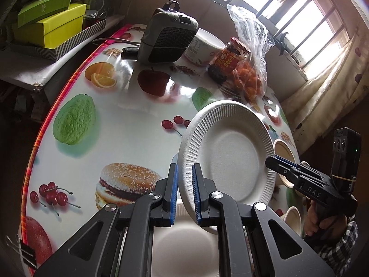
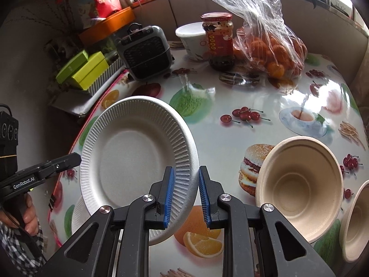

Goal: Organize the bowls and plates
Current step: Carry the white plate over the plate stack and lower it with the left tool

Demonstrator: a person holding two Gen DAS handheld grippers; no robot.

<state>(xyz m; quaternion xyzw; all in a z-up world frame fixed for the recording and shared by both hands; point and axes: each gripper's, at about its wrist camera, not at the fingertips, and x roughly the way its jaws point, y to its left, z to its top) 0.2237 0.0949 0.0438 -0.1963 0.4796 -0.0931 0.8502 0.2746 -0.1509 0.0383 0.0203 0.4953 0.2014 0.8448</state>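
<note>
A white ribbed paper plate (image 1: 230, 152) (image 2: 138, 152) hangs tilted above the fruit-print table, held by its rim on both sides. My left gripper (image 1: 185, 191) is nearly shut around its near rim; in the right wrist view that gripper (image 2: 76, 159) touches the plate's left edge. My right gripper (image 2: 184, 194) has the plate's right rim between its jaws, with a gap on the right pad; it also shows in the left wrist view (image 1: 272, 162). A second white plate (image 1: 184, 242) lies flat below. Two beige paper bowls (image 2: 299, 191) (image 2: 355, 226) lie at the right.
At the table's far side stand a grey fan heater (image 1: 168, 32), a white tub (image 2: 192, 39), a red-labelled jar (image 2: 218, 41) and a clear bag of oranges (image 2: 269, 50). Green boxes (image 1: 50, 20) sit on a shelf to the left. A binder clip (image 1: 25, 251) grips the table edge.
</note>
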